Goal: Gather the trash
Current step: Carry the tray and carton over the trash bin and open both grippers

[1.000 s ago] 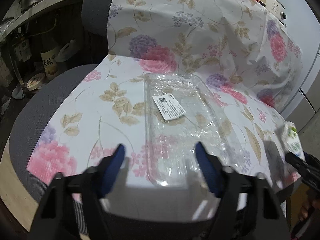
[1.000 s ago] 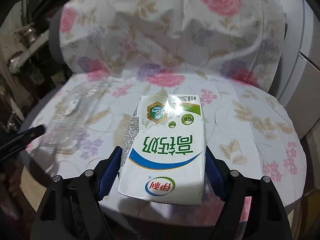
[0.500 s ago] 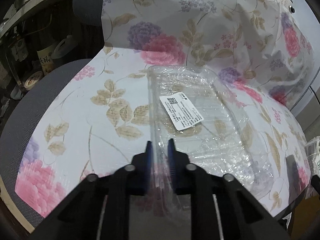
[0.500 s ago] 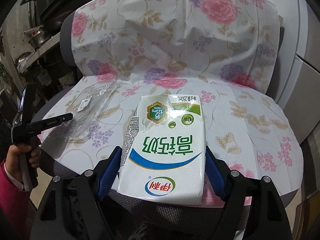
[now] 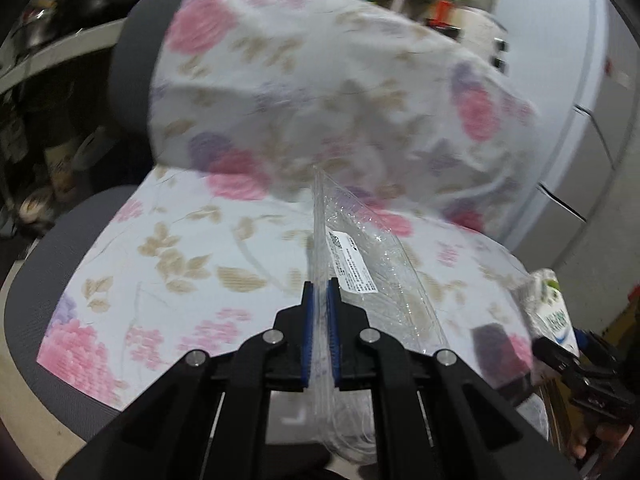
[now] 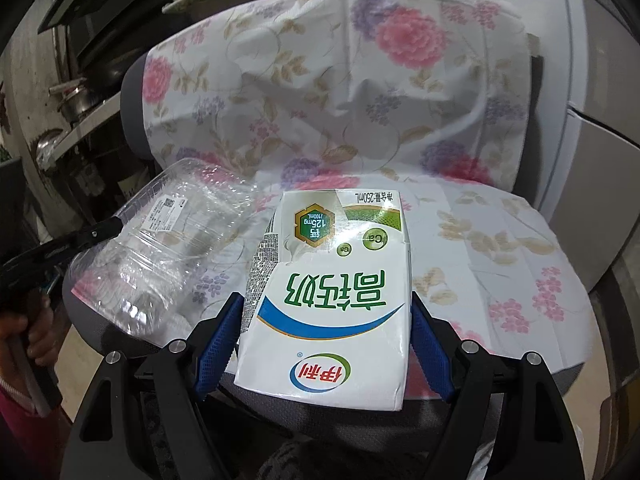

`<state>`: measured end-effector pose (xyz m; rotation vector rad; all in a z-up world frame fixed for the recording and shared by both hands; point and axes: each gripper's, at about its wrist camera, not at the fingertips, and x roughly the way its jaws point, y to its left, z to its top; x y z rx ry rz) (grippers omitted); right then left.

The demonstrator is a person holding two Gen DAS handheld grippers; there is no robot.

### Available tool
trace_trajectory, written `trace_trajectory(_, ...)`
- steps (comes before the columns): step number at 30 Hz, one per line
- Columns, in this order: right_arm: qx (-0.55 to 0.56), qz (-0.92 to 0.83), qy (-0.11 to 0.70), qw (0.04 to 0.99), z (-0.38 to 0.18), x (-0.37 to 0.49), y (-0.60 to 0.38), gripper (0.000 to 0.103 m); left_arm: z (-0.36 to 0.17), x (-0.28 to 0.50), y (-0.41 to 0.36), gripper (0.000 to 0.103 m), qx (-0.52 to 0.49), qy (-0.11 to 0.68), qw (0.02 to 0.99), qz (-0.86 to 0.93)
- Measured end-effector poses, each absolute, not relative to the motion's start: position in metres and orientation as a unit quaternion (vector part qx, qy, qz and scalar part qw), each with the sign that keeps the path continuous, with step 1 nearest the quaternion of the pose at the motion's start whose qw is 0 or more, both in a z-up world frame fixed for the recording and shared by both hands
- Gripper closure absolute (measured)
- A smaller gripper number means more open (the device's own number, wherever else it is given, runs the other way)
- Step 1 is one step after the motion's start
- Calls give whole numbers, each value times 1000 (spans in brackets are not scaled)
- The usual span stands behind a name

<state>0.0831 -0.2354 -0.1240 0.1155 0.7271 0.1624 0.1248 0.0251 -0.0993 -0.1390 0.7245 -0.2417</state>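
Pinching the rim of the clear plastic tray (image 5: 372, 264), my left fingers (image 5: 319, 320) have just closed together on it, where a second ago they stood apart around its near end — so it now hangs tilted on edge off the chair seat (image 5: 168, 264), above the seat's front-left part. Its long axis runs away from me toward the chair back. My right fingers (image 6: 326, 336) stand wide, clamped on the milk carton (image 6: 328, 276) over the front edge — both pieces seem ready to carry off.
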Motion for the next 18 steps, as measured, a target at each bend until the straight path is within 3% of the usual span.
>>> trace_trajectory(18, 111, -80, 321, 937, -109, -30, -368, 24, -105, 52, -167, 98, 21, 336, 880, -334)
